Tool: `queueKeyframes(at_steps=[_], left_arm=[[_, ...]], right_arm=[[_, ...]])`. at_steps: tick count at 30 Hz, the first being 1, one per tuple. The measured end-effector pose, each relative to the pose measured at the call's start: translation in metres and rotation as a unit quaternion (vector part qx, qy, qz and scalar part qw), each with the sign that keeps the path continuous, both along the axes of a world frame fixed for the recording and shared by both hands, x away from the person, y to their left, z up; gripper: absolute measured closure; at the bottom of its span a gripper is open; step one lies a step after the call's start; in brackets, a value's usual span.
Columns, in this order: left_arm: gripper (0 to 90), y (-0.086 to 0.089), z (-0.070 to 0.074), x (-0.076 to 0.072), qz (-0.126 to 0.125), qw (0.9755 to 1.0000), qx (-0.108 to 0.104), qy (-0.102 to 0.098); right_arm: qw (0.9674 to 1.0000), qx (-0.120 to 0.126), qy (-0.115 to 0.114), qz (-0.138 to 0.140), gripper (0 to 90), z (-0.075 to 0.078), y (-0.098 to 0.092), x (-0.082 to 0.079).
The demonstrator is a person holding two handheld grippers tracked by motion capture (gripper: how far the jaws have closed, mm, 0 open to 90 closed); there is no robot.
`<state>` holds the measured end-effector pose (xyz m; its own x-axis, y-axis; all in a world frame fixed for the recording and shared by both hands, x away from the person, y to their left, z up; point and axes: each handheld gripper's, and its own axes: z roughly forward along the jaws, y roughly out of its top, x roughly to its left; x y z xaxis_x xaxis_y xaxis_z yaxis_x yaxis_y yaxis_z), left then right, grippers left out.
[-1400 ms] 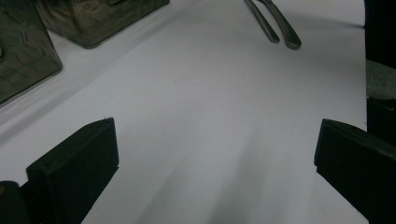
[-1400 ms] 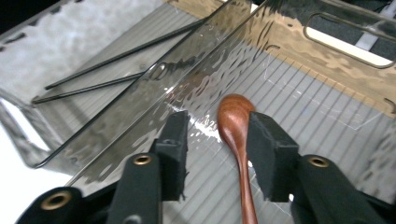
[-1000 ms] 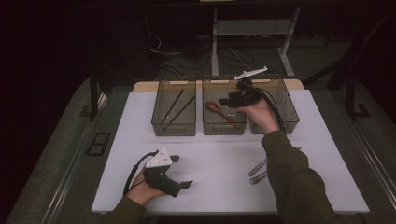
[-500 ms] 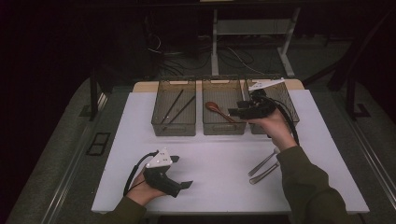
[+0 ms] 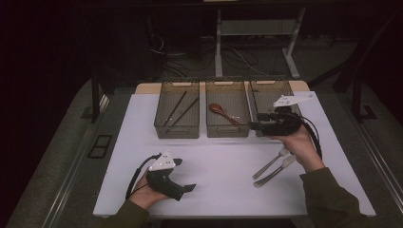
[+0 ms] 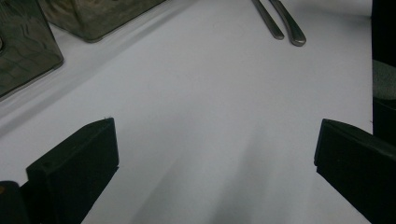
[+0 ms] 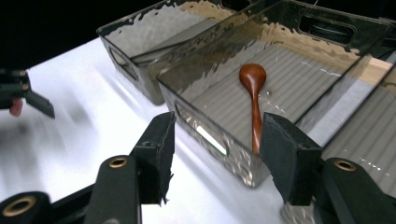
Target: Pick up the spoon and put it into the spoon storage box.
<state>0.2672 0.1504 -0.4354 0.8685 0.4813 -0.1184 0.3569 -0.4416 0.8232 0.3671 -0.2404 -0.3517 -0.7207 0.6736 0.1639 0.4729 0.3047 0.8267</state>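
My right gripper [image 5: 253, 126] hovers at the front edge of the right clear bin [image 5: 271, 90], pointing left. In the right gripper view its jaws [image 7: 217, 135] stand apart with nothing between them; they have just been closing a little. Beyond them a brown wooden spoon [image 7: 252, 93] lies in the middle bin [image 7: 210, 140], also seen from above as the spoon [image 5: 222, 113]. My left gripper [image 5: 186, 174] rests on the white table at the front left, open and empty, its jaws wide [image 6: 215, 140]. A metal fork and knife [image 5: 273, 166] lie on the table under my right forearm.
The left bin [image 5: 178, 130] holds two dark chopsticks [image 5: 180, 109]. The three bins stand side by side at the back of the white mat [image 5: 228, 185]. The cutlery handles [image 6: 280, 21] show ahead of the left gripper. The left gripper [image 7: 18, 93] appears at the far left of the right gripper view.
My right gripper has moved right and toward me, from over the middle bin to the front of the right bin. The left gripper has stayed put.
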Motion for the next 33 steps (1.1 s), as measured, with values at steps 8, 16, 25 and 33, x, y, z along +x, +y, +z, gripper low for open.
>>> queueKeyframes(at_steps=[8, 16, 25, 33], left_arm=[[0.0, 0.000, 0.000, 0.000, 0.001, 1.0000, 0.000, 0.000], [0.0, 0.000, 0.000, -0.001, 0.000, 1.0000, 0.001, -0.002], [0.0, 0.000, 0.000, 0.000, -0.001, 1.0000, 0.004, -0.002], [0.0, 0.000, 0.000, 0.000, 0.000, 1.0000, 0.003, -0.003]], right_arm=[[0.9999, -0.006, -0.003, -0.008, 55.5, -0.005, -0.022, -0.022], [0.9995, -0.018, 0.003, -0.025, 68.7, -0.015, -0.049, -0.035], [0.9972, -0.049, 0.020, -0.052, 82.2, -0.032, -0.082, -0.043], [0.9952, -0.069, 0.039, -0.058, 88.1, -0.047, -0.095, -0.052]])
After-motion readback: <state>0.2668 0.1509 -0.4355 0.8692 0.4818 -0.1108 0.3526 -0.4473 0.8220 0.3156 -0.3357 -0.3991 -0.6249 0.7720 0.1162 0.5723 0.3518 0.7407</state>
